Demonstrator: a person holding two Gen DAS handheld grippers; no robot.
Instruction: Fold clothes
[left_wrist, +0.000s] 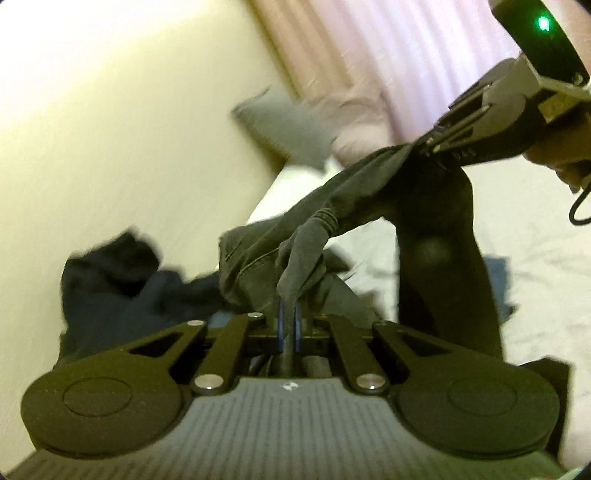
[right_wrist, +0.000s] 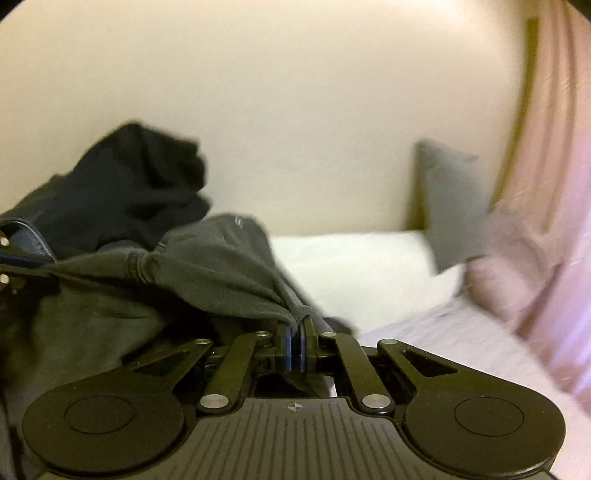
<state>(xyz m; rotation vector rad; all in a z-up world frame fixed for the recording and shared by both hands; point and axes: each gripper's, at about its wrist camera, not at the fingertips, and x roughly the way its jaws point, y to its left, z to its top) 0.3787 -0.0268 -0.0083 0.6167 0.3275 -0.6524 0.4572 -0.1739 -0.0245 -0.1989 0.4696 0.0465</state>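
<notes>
A dark grey garment (left_wrist: 369, 192) is stretched in the air between both grippers above the bed. In the left wrist view my left gripper (left_wrist: 289, 306) is shut on a bunched fold of it, the cloth rising from between the blue pads. At the upper right my right gripper (left_wrist: 432, 142) pinches the garment's other end, and a long dark part hangs down from there. In the right wrist view my right gripper (right_wrist: 295, 326) is shut on a hemmed edge of the grey garment (right_wrist: 207, 266), which drapes away to the left.
A heap of dark navy clothes (right_wrist: 140, 184) lies by the cream wall, left of the garment. A white pillow (right_wrist: 362, 266) and a grey cushion (right_wrist: 450, 199) sit at the bed's head. Pink curtains (right_wrist: 554, 166) hang on the right above the pale sheet (right_wrist: 443, 339). A hand (left_wrist: 561, 162) holds the right gripper.
</notes>
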